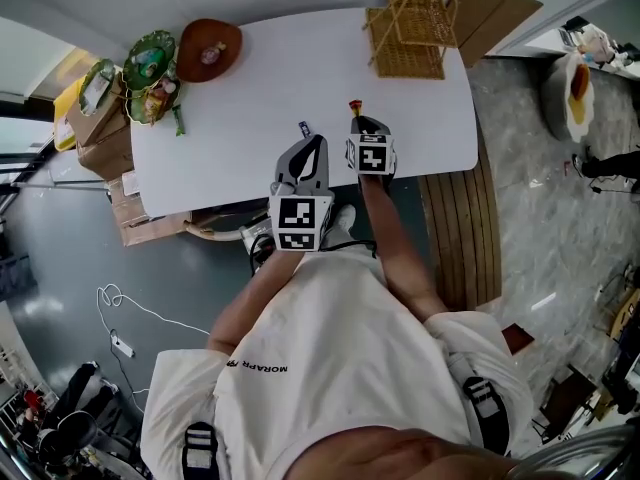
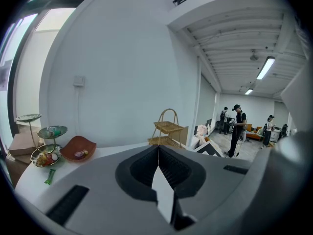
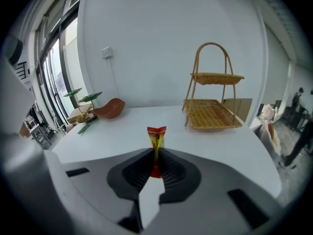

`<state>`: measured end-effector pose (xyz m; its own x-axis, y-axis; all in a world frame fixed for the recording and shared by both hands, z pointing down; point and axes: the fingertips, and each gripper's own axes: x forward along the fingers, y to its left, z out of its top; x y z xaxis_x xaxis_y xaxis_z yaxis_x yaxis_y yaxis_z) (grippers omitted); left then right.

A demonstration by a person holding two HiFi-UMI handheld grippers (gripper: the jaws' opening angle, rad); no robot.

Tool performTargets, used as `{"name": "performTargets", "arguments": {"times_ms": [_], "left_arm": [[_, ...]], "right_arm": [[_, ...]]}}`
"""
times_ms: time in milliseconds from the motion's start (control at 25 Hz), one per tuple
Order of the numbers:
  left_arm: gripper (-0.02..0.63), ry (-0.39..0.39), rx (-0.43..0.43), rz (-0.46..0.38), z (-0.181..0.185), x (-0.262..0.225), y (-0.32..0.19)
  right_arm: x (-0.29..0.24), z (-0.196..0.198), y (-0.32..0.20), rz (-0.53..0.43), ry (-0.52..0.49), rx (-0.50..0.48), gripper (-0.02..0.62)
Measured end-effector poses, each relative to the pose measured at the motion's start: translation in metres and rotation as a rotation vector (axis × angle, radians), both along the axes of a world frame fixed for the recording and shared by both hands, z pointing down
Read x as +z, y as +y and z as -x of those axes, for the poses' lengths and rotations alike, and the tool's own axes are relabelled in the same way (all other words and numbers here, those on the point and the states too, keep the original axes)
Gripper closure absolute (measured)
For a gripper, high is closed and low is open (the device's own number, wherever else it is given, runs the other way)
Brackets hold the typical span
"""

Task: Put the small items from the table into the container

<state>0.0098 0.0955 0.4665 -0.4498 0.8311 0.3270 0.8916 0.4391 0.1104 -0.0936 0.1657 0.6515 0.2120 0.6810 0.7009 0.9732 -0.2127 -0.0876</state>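
Fingers of the right gripper (image 3: 155,154) pinch the sachet (image 3: 156,137) by its lower end only; it could slip loose in transit. Left gripper (image 2: 158,153) fingers closed, empty.

What lies in the brown bowl (image 1: 228,38) is too small to identify

The right tool (image 3: 155,156) has matt grey plastic shells and black ribbed pads (image 3: 169,169). Between the pads sits a glossy, crinkled, foil-like packet (image 3: 156,135). The white table (image 3: 112,138) beneath looks smooth, with a soft sheen. Ahead to the tool's right is a rough woven wicker basket (image 3: 212,112). Ahead to its left is a smooth brown bowl (image 3: 110,108).
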Motion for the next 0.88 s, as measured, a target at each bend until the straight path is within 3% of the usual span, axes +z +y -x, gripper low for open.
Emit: {"name": "performTargets", "arguments": {"times_ms": [880], "left_arm": [[0.600, -0.011, 0.025, 0.020, 0.010, -0.011, 0.000]], "right_arm": [[-0.052, 0.018, 0.005, 0.112, 0.030, 0.057, 0.558]]}}
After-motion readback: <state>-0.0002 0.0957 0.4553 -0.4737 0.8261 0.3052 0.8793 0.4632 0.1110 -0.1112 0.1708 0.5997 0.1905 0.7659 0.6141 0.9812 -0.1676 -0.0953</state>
